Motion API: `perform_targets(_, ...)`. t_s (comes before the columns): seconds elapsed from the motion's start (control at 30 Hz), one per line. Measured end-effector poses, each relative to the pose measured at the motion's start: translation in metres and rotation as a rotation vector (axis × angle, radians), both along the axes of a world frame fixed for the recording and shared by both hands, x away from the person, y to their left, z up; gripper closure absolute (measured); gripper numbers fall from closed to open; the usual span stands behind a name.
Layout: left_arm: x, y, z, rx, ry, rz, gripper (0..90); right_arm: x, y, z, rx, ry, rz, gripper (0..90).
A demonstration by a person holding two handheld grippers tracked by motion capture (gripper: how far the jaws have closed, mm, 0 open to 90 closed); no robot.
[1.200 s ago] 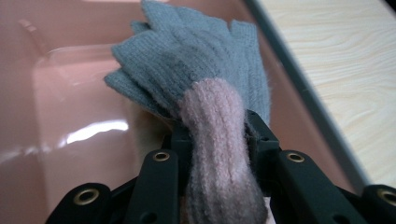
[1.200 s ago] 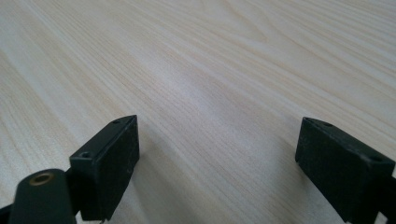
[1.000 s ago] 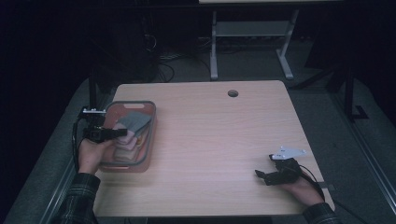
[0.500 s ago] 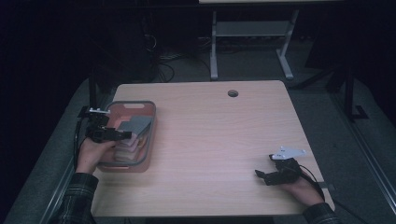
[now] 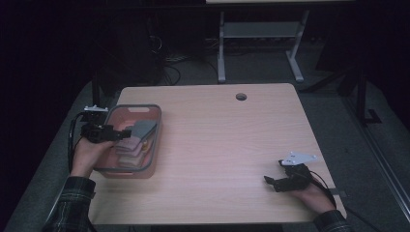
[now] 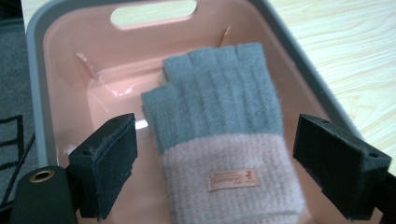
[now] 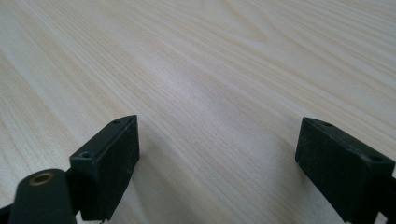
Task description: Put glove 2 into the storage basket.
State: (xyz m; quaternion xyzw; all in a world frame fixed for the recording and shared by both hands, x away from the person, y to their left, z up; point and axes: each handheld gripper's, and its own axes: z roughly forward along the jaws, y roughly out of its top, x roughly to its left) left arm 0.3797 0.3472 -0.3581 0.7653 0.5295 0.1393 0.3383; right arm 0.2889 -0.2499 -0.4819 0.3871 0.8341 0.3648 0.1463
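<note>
A pink plastic basket (image 5: 153,145) (image 6: 65,56) with a grey rim stands at the table's left side. A fingerless knit glove (image 6: 224,130) (image 5: 140,129), grey at the fingers and pink at the cuff with a small label, lies on top inside it. My left gripper (image 5: 122,134) (image 6: 229,168) hangs just above the glove; its jaws have just been opening and now stand wide, with the glove lying loose below them. My right gripper (image 5: 270,182) (image 7: 224,163) rests low over bare wood at the table's front right, open with nothing between its jaws.
The wooden table (image 5: 227,145) has a round cable hole (image 5: 241,96) near its far edge. A metal table frame (image 5: 261,43) and cables stand on the dark floor beyond. The basket has a handle slot (image 6: 154,11) in its far wall.
The left gripper opened and let go of the glove, which now lies in the basket, and the hand rose a little. The right gripper stayed still.
</note>
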Motion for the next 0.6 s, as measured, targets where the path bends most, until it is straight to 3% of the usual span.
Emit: perform_targets(0.6,-0.004,-0.056,0.016,-0.042,-0.061,-0.148,13.3,0.000,0.000,0.000,0.000,0.000,0.001,13.1)
